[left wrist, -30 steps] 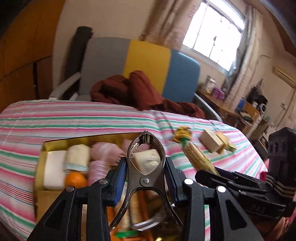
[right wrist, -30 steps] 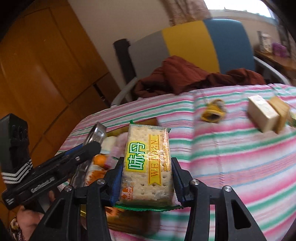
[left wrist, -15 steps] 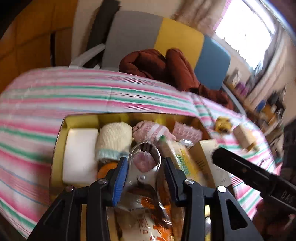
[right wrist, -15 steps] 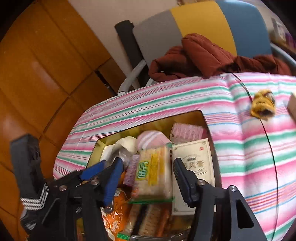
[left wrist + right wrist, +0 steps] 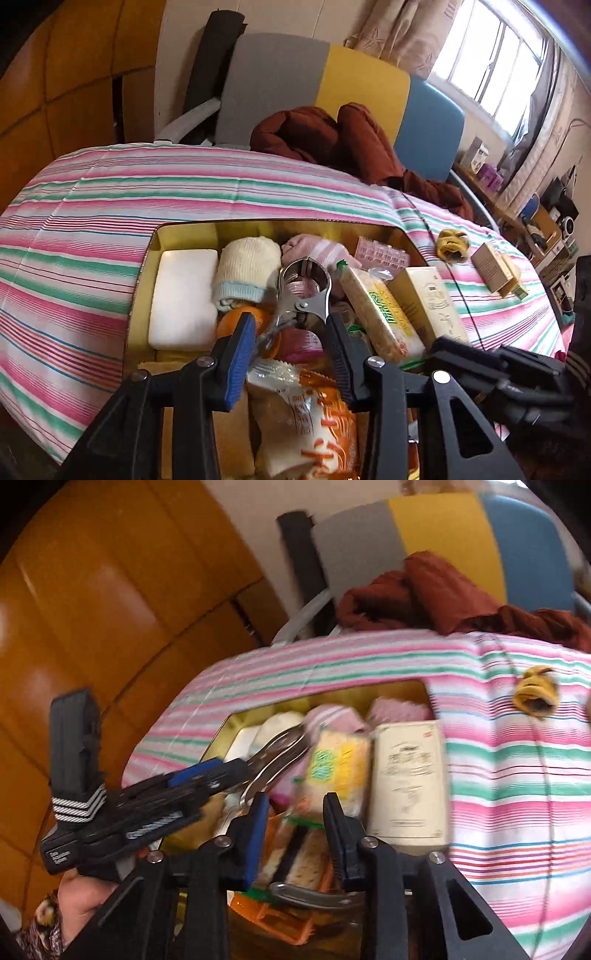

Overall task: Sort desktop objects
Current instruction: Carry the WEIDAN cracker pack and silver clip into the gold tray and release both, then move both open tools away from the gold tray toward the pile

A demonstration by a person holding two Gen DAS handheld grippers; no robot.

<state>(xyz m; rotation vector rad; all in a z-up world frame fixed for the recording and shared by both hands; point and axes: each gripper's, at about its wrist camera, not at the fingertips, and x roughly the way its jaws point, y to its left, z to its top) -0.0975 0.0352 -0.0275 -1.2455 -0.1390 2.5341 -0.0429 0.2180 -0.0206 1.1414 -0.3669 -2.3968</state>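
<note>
A: We're seeing the left gripper clamping the metal tongs over the yellow box.

B: And the right gripper is closing empty; the cracker pack is lying in the box (blurry, tong handles hidden).

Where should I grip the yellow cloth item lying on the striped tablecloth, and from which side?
Probably across its bunched middle, coming from above. The yellow item lies low and crumpled on the tablecloth, free on all sides, with no handle or firm edge to catch.
</note>
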